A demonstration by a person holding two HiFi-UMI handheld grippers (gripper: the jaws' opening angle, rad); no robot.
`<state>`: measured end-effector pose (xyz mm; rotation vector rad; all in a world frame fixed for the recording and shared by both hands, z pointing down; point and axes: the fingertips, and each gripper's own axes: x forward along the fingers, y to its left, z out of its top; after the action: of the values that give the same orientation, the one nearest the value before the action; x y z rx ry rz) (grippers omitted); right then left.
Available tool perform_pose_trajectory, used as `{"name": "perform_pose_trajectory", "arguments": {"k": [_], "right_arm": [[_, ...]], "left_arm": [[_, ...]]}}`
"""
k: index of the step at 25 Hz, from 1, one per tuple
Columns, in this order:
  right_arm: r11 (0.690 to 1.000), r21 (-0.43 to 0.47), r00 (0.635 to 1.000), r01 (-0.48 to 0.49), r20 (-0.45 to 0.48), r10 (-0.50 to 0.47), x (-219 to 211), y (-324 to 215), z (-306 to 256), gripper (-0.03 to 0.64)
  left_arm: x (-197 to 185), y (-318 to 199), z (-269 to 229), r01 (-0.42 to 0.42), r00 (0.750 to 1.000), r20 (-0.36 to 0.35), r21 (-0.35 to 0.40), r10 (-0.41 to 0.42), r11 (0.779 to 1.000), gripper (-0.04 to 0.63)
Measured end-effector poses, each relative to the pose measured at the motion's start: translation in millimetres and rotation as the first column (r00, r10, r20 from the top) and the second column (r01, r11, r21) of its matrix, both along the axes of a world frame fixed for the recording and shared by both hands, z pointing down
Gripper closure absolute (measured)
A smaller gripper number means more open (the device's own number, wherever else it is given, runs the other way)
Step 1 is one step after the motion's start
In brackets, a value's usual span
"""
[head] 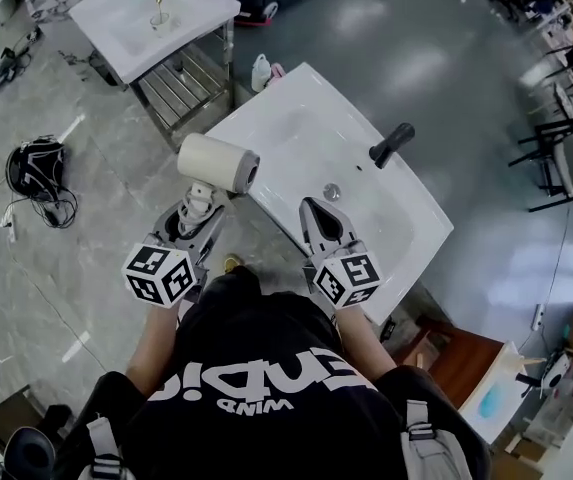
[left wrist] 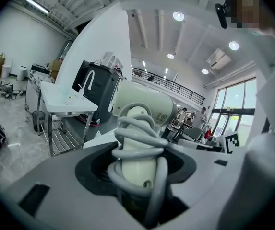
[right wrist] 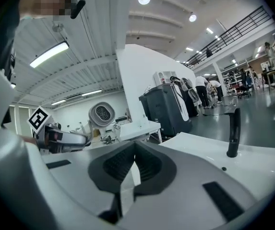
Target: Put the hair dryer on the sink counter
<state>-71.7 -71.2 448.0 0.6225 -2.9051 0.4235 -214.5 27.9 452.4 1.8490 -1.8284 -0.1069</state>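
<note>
Hair dryer [head: 218, 162] is pinched by its cord-wrapped handle in the left gripper [head: 198, 204], at the near edge of the sink counter [head: 296, 118].
If it is set down this close to the edge, it may be tipped off; the right gripper [head: 323, 214] is pressed together, empty.

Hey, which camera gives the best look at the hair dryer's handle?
The left gripper view: the hair dryer's handle, wound with its cord, sits close up between the left gripper's jaws. The head view shows mainly the barrel from above, the handle foreshortened. The right gripper view shows only the grille end.
</note>
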Motion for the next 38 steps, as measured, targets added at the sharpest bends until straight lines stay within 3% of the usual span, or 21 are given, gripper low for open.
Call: {"name": "perform_pose_trajectory", "arguments": {"k": [6,17,38], "right_arm": [[0.995,0.01,0.995,-0.096,-0.006,0.096,-18,-14,-2,0.598],[0.979,0.036,0.979,-0.199,-0.029,0.2,-15,-31,-5,0.598],[0.953,0.015,0.953,-0.303,-0.026,0.303,-36,-96,9,0.598]], "left_arm": [[-26,-23,4,-0.086,0.996,-0.027,0.005,0.086,0.996,0.34],[-30,-65,10,-0.197,0.98,-0.038,0.011,0.197,0.98,0.339],[-46,-156,21,-0.339,0.941,-0.025,-0.024,0.339,0.94,0.339]]}}
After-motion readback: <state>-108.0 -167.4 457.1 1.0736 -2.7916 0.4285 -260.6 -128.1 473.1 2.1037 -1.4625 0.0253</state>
